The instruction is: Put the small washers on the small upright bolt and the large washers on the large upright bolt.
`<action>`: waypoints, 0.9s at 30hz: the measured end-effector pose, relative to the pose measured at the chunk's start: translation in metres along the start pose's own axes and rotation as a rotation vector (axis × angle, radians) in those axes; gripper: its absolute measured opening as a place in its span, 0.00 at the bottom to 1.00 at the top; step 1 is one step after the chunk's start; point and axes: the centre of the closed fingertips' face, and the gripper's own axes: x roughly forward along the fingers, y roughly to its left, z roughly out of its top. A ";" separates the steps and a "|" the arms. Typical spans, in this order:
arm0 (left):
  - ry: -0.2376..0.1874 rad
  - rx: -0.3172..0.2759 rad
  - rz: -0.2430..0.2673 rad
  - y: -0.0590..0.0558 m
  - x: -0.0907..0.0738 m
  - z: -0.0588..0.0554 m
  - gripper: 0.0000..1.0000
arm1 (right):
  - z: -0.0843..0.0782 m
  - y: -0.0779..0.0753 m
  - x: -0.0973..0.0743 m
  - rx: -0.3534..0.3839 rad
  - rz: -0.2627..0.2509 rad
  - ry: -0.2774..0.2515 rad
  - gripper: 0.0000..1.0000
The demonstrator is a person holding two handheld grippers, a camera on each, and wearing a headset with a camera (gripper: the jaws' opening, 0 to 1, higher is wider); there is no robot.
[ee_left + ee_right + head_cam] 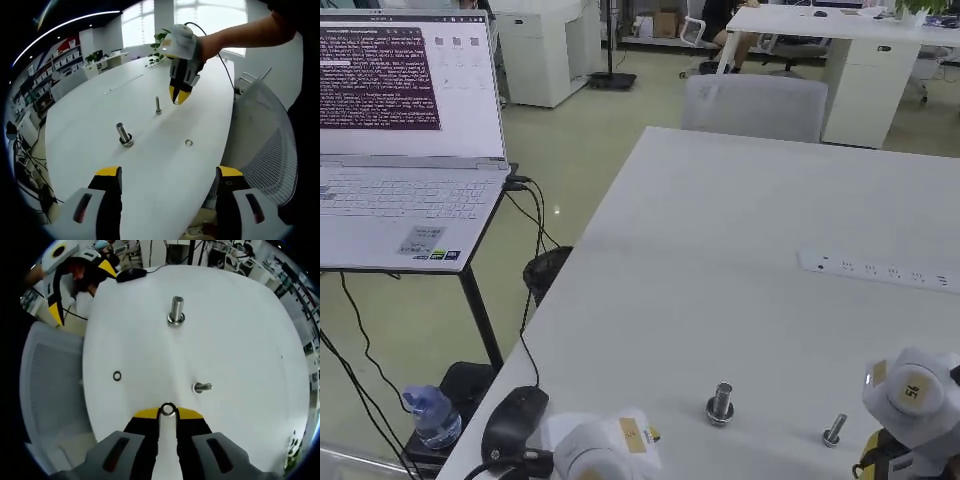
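Two bolts stand upright on the white table [720,230]: a large bolt [720,403] with a wide base and, to its right, a small thin bolt [834,430]. In the right gripper view my right gripper [168,415] is shut on a washer [168,409] held at its tips, just short of the small bolt [202,387]; the large bolt [175,310] is farther off. A loose washer [117,375] lies flat to the left. My left gripper [169,175] is open with nothing between its jaws, back from the large bolt [123,134] and the loose washer [188,142].
A laptop [410,150] stands on a side stand at the left, with cables and a water bottle [432,415] below. A black mouse [515,420] sits at the table's near left corner. A power strip [880,270] lies at the right. A mesh chair [265,135] is beside the table.
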 end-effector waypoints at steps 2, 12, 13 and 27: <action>-0.002 -0.002 0.001 0.000 -0.001 0.000 0.76 | 0.002 -0.007 -0.003 0.008 -0.007 -0.003 0.13; -0.004 -0.012 -0.004 0.000 -0.001 -0.001 0.75 | 0.015 -0.025 -0.013 0.023 -0.030 -0.040 0.13; -0.008 -0.014 -0.005 0.000 -0.001 0.000 0.75 | 0.017 -0.027 -0.014 0.020 -0.032 -0.042 0.13; 0.002 -0.010 -0.002 0.005 0.003 -0.002 0.78 | 0.028 -0.045 -0.011 0.003 -0.055 -0.041 0.13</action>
